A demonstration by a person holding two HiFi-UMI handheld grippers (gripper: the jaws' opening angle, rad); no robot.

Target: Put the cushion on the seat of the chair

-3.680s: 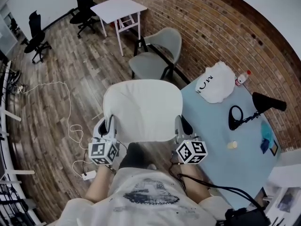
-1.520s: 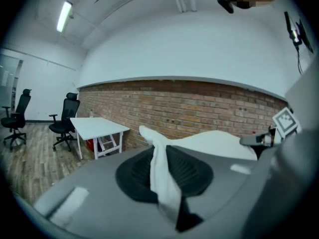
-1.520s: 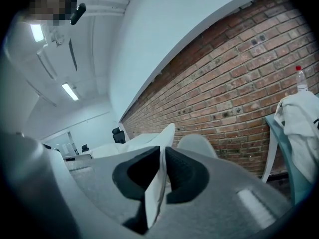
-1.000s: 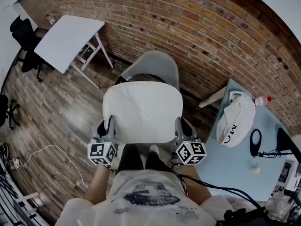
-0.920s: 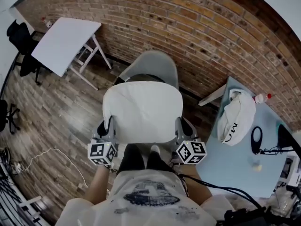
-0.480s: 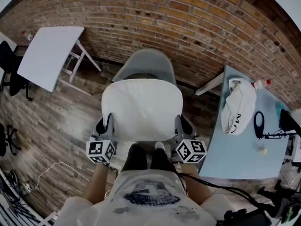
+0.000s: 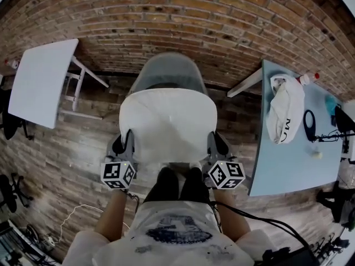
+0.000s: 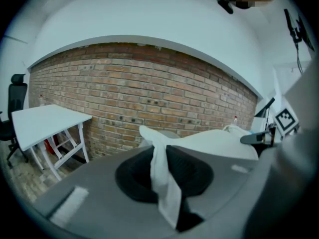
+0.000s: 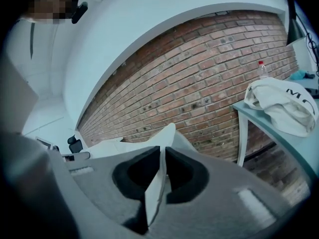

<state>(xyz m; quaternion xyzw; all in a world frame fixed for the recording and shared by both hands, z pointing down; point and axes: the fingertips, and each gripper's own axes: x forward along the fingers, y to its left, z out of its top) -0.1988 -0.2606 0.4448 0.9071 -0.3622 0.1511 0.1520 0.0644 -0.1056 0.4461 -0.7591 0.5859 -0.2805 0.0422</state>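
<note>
A white cushion (image 7: pixel 168 125) hangs flat in front of me, held by its two side edges. My left gripper (image 7: pixel 127 144) is shut on its left edge, and in the left gripper view a fold of the cushion (image 8: pixel 160 169) is pinched between the black pads. On the right edge my right gripper (image 7: pixel 214 145) is shut the same way, with the cushion (image 9: pixel 158 179) squeezed between its pads. The grey chair (image 7: pixel 168 70) stands just beyond, against the brick wall. Its backrest shows above the cushion, which hides most of the seat.
A white folding table (image 7: pixel 37 82) stands at the left by the wall. At the right is a light blue table (image 7: pixel 288 159) with a white bag (image 7: pixel 285 108), a bottle (image 7: pixel 307 78) and a dark lamp. A white cable (image 7: pixel 72 218) lies on the wood floor.
The cushion, still held at both edges, has been carried to the chair, which now lies straight ahead. The white table slid left and the blue table swung round at the right.
</note>
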